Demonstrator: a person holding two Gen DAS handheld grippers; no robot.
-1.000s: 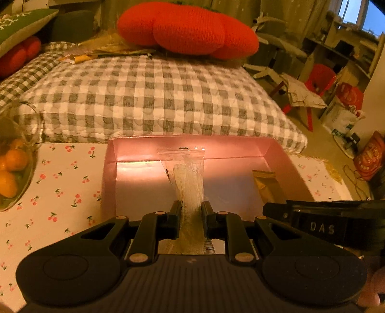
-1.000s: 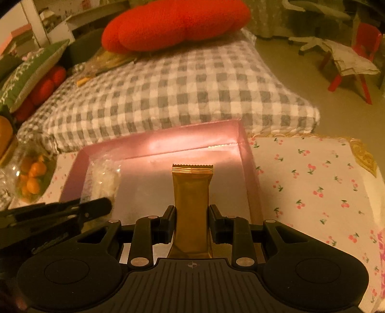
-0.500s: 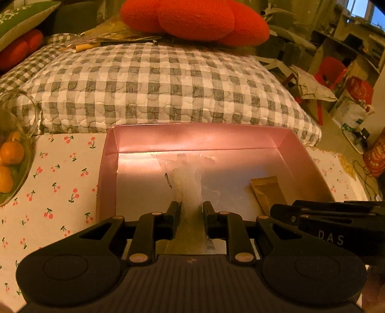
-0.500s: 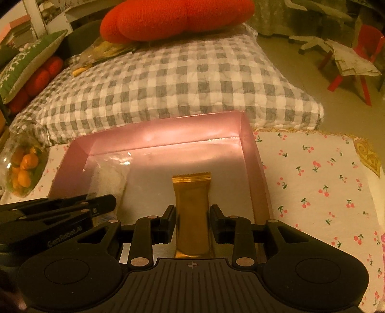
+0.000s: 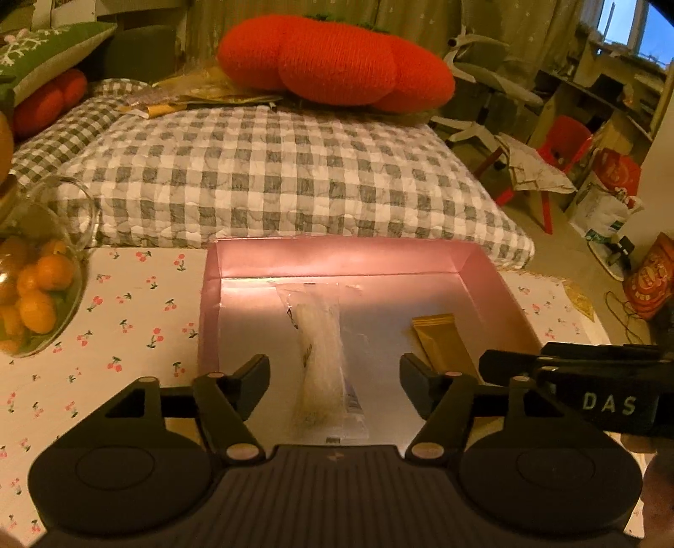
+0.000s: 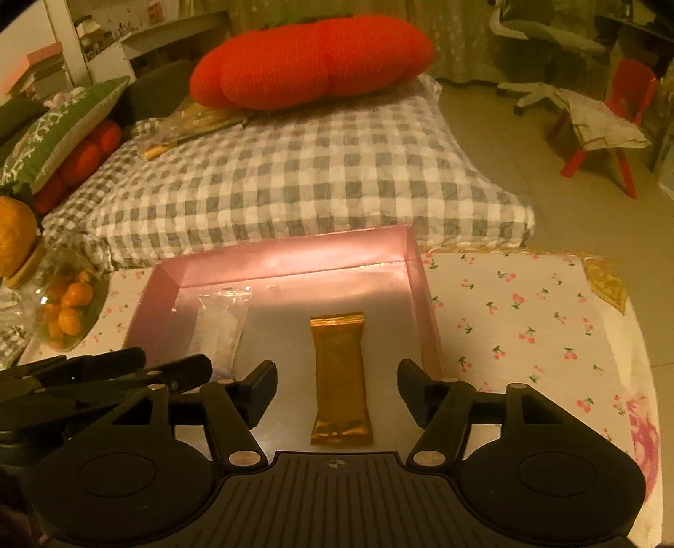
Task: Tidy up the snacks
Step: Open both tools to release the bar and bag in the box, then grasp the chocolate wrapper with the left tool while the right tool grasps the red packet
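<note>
Release step: left gripper (image 5: 335, 373) and right gripper (image 6: 337, 390) jaws just opened wide, empty; clear packet (image 5: 322, 358), gold bar (image 6: 341, 379) lay in pink box (image 6: 290, 257); next likely withdrawal, fetching more snacks.

Both views are bathed in dim, warm yellow-orange light. A bright glare is thrown on the glossy floor and far wall of the pink box (image 5: 337, 257), whereas the room behind is left dark. Daylight is seen only in a window (image 5: 627, 25). Strong fisheye bending is noticed at the edges, and fine detail is softened by slight blur.
</note>
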